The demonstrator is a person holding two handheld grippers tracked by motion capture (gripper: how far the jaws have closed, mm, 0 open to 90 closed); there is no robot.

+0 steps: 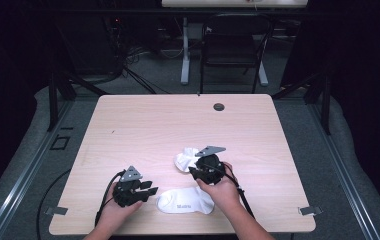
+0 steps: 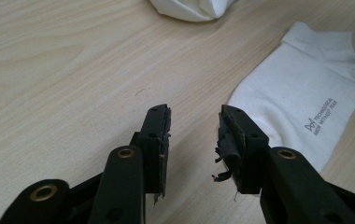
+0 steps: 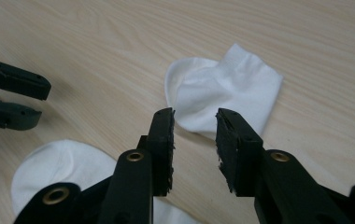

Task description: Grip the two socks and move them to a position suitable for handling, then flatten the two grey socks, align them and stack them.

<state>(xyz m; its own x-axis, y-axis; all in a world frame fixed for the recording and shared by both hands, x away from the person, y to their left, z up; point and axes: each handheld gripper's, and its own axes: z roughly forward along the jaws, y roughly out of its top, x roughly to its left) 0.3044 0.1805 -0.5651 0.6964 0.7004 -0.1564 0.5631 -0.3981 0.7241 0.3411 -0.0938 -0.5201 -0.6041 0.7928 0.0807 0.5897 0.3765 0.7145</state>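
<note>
Two white knit socks lie on the pale wood-grain desk (image 1: 128,125): a flat sock (image 1: 185,201) with grey lettering near the front edge, a crumpled sock (image 1: 184,159) behind it. Left claw (image 2: 192,133) and right claw (image 3: 194,140) gape half-open, empty.

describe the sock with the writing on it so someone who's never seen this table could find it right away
On the pale wooden table, look at the near edge, between the person's two black grippers. There a white cotton ankle sock lies flat and spread out. Small grey lettering printed on its side sets it apart from the other white sock, which lies crumpled farther back.
</note>
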